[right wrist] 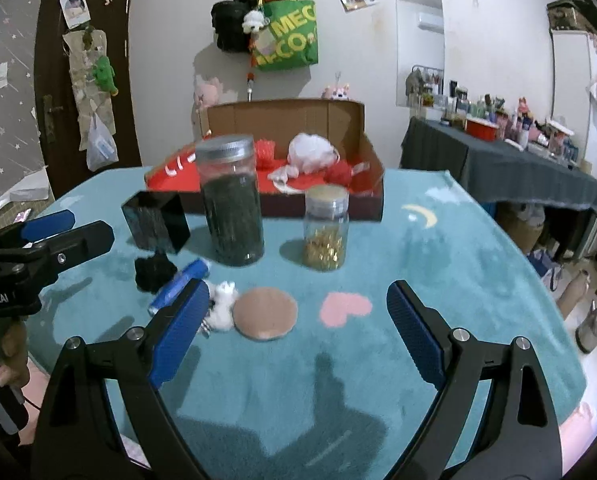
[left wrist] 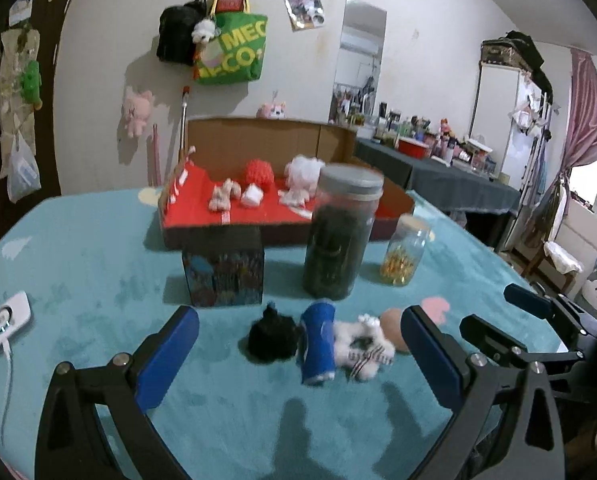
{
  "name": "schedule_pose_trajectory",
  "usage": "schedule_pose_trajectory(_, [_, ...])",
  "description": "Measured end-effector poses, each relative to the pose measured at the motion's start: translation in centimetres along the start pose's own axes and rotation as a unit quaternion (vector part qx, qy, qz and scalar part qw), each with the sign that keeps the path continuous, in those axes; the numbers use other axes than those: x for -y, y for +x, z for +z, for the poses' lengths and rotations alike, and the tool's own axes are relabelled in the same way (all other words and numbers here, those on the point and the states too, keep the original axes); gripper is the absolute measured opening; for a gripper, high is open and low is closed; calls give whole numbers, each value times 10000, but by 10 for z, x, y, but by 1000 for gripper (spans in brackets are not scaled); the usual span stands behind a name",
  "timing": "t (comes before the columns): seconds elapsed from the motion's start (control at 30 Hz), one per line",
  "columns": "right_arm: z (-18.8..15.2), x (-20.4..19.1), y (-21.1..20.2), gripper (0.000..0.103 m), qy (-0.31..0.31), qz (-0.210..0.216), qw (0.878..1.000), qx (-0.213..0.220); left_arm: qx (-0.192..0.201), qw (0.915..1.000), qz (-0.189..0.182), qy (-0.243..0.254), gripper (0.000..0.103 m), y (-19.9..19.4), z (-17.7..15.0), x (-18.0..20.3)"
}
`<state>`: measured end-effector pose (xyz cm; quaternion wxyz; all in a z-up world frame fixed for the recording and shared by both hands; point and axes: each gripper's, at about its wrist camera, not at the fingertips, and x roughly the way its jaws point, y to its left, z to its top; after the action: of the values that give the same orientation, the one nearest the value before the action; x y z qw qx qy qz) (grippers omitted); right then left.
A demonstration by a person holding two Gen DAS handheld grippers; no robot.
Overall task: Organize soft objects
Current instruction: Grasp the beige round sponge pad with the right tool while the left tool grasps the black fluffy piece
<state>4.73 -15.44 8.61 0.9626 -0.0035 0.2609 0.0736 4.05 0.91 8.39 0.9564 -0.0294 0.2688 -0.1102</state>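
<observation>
two empty grippers above a row of soft things on a teal blanket

a table covered with a teal blanket (left wrist: 98,264) fills both wrist views. near its front edge four small soft things lie in a close row: a black fuzzy pompom (left wrist: 272,338), a blue roll of cloth (left wrist: 317,346) touching it, a white fluffy toy (left wrist: 364,346) pressed against the roll, and a flat round tan puff (right wrist: 265,313) just beside the toy. lined up like this, they seem set out for sorting.

behind the row stand hard things: a dark printed box (left wrist: 223,270), a tall jar of dark contents (left wrist: 340,236) with a grey lid, and a small jar of gold bits (right wrist: 325,230). further back sits an open cardboard box (left wrist: 266,136) with a red floor, already holding red and white soft pieces, so it is likely where the row belongs.

the left gripper (left wrist: 298,354) has its blue pads spread wide, nothing between them touching; the pompom, roll and toy lie framed in the gap, probably its targets. the right gripper (right wrist: 294,328) is likewise wide apart and empty, with the puff and a pink heart printed on the blanket between its pads. both point down at a slant toward the row.

a white charger (left wrist: 5,322) lies at the far left.
</observation>
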Motion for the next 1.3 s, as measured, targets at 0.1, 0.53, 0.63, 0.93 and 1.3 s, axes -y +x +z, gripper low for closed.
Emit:
schedule_pose_trajectory(0.1, [-7,-1,6,91,12,-33,10000,-71,-128,9999,41,-27,103,8,-7,-2])
schedule_pose_trajectory(0.53, [-21,3,24,91,189,91,9989,-420,-495,9986,124,-113,103,30,-15,-14])
schedule_pose_trajectory(0.63, [-22,4,28,91,181,122,9987,-470,-613,9980,148,-110,103,37,-14,-17])
schedule_pose_trajectory(0.93, [-16,5,53,91,138,416,9954,-853,-957,9951,239,33,103,58,-2,-31])
schedule_pose_trajectory(1.3, [-4,2,92,71,-100,818,9858,-1466,-1556,9875,-205,131,60,85,1,-35])
